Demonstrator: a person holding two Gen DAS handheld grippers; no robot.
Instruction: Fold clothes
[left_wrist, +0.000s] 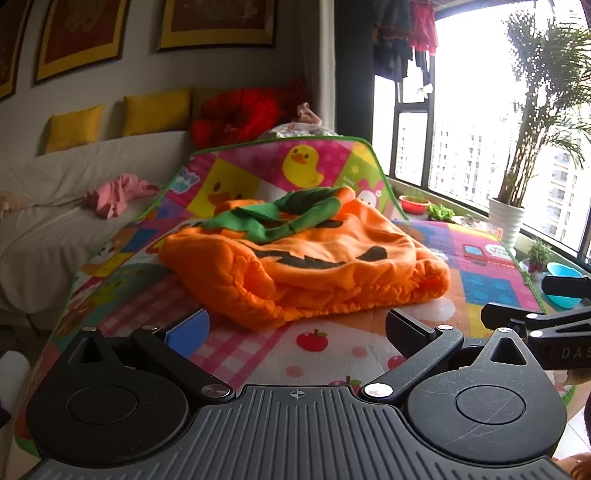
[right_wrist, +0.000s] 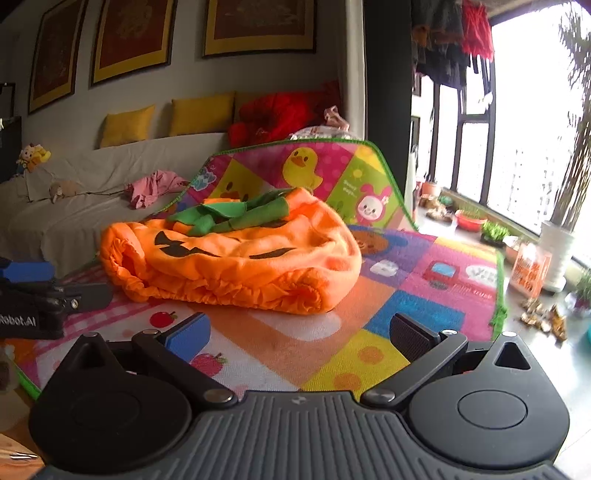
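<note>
The pumpkin suit (left_wrist: 306, 258) lies bunched on the mat (left_wrist: 491, 273). Both claws, left (left_wrist: 295, 328) and right (right_wrist: 301, 334), hang spread wide and empty just before it, likely ready to grab its edge.

Cartoon play mat (left_wrist: 325, 354), sofa (right_wrist: 110, 162), yellow cushions (left_wrist: 155, 110), potted palm (left_wrist: 509, 218)

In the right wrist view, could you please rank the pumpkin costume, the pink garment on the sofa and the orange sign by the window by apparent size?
1. Pumpkin costume, by far the largest.
2 and 3. Pink garment and orange sign look alike; they sit at different distances, so I won't rank them.
</note>
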